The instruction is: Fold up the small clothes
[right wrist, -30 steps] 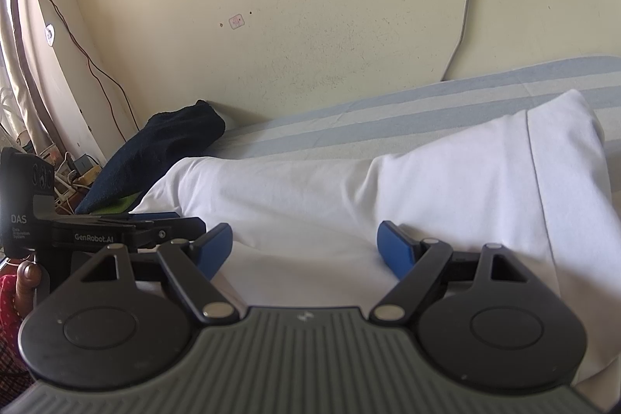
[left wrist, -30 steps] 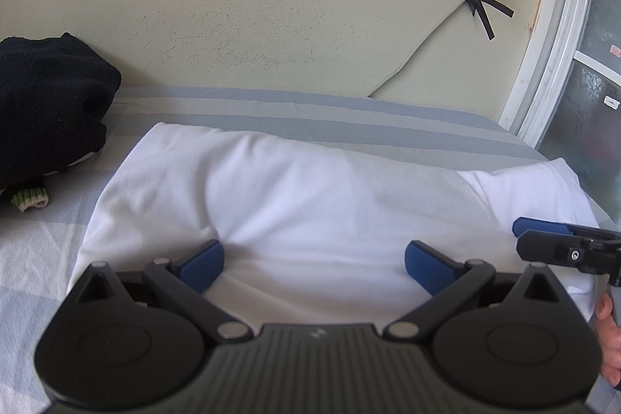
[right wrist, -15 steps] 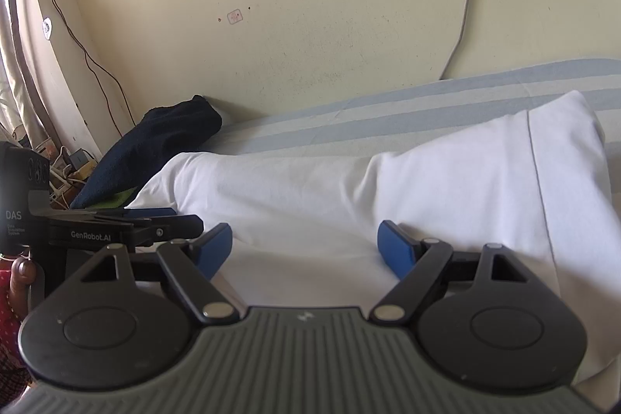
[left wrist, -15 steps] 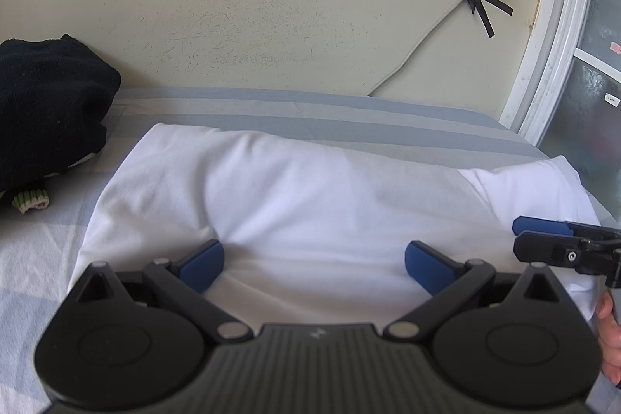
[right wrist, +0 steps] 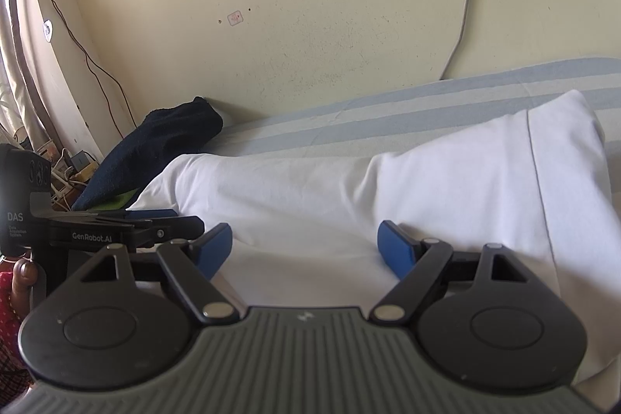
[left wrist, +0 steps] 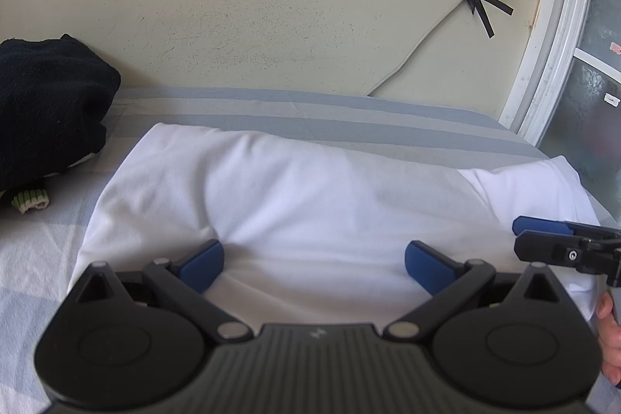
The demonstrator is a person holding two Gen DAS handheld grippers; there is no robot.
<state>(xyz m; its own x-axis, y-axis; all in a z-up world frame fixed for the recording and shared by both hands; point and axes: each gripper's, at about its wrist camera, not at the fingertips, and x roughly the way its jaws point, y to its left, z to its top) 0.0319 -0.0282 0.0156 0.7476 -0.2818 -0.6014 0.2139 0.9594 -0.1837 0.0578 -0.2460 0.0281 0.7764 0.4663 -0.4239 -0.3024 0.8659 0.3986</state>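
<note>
1. My left gripper (left wrist: 313, 260) is spread wide, its blue pads (left wrist: 203, 264) apart and grasping nothing, low over the near edge of the white shirt (left wrist: 310, 204).
2. My right gripper (right wrist: 306, 247) is likewise released, jaws wide, over the same near edge further toward the bed's right side.
3. Each gripper shows in the other's view: the right one (left wrist: 559, 239) at the shirt's right end, the left one (right wrist: 128, 227) at its left end, with fingers of my hand (left wrist: 609, 332) on the handle.
4. The shirt lies across the middle of the bed (left wrist: 310, 107), folded into a long band running left to right; one end shows a hem seam (right wrist: 539, 181).
5. Past it, bare striped sheet runs to the bed's far edge.
6. At the far left corner sits a dark cloth (left wrist: 46, 103), a green-striped cuff (left wrist: 31, 200) just beside it.
7. A cable (left wrist: 419, 49) taped to the wall (left wrist: 271, 6) hangs behind.
</note>
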